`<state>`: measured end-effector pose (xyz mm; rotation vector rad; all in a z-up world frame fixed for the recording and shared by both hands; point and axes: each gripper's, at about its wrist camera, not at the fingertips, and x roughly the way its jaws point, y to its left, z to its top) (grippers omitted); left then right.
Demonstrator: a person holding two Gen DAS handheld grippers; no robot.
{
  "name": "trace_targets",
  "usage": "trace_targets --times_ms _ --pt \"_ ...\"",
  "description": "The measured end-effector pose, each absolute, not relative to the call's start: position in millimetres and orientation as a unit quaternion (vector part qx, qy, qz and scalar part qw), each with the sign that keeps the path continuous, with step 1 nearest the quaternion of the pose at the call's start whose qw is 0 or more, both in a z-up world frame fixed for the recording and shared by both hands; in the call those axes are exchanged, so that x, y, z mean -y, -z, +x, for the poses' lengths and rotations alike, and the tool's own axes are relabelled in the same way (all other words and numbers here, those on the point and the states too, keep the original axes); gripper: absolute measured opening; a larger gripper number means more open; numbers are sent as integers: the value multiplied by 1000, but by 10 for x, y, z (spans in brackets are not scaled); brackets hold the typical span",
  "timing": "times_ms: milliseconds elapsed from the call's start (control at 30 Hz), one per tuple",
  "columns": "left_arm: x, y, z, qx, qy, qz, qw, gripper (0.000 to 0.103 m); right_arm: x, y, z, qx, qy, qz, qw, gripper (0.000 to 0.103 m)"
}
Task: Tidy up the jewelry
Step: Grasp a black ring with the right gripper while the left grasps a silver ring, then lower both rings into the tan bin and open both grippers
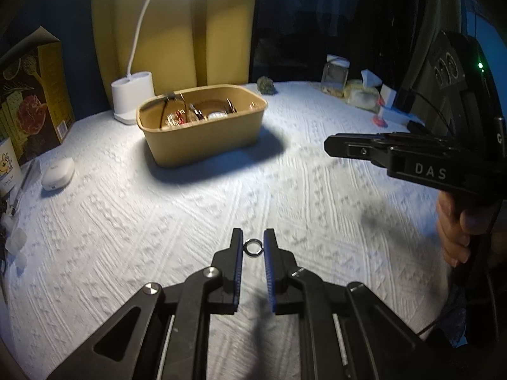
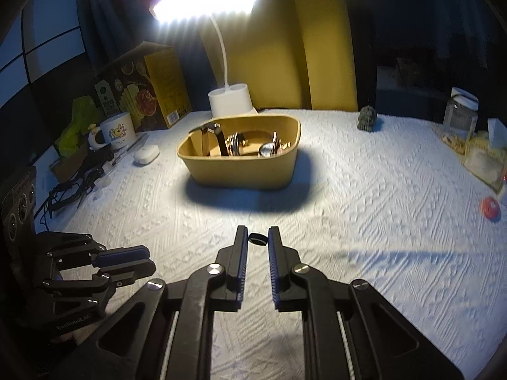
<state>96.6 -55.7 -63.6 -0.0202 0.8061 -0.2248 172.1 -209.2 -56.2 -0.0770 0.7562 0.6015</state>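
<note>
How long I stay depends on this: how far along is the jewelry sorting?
Done: watches and other pieces sit in the tan tray. In hand: left gripper pinches a round ring, right gripper a dark ring. Left: dropping both rings into the tray.

A home desk or bedside table, lit by a white gooseneck lamp [image 2: 230, 95] beyond the jaws. A white textured cloth [image 2: 364, 190] covers it. Left of the jaws stand a cartoon mug [image 2: 115, 131] and a printed food box [image 2: 152, 88]; far right, a glass jar [image 2: 459, 120] and small household oddments.
</note>
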Motion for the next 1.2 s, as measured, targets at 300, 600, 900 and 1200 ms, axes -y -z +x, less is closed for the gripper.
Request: trace_targets --times_ms 300,600,900,1200 --pt "406 406 1152 -368 103 -12 924 12 1966 335 1932 -347 -293 -40 890 12" --pt "181 214 1543 -354 73 -9 932 12 1901 114 2229 -327 -294 -39 897 12" --pt "47 163 1941 -349 65 -11 935 12 1818 58 2505 -323 -303 -32 896 12" --pt "-34 332 2224 -371 78 -34 925 12 1616 186 2683 -339 -316 -37 885 12"
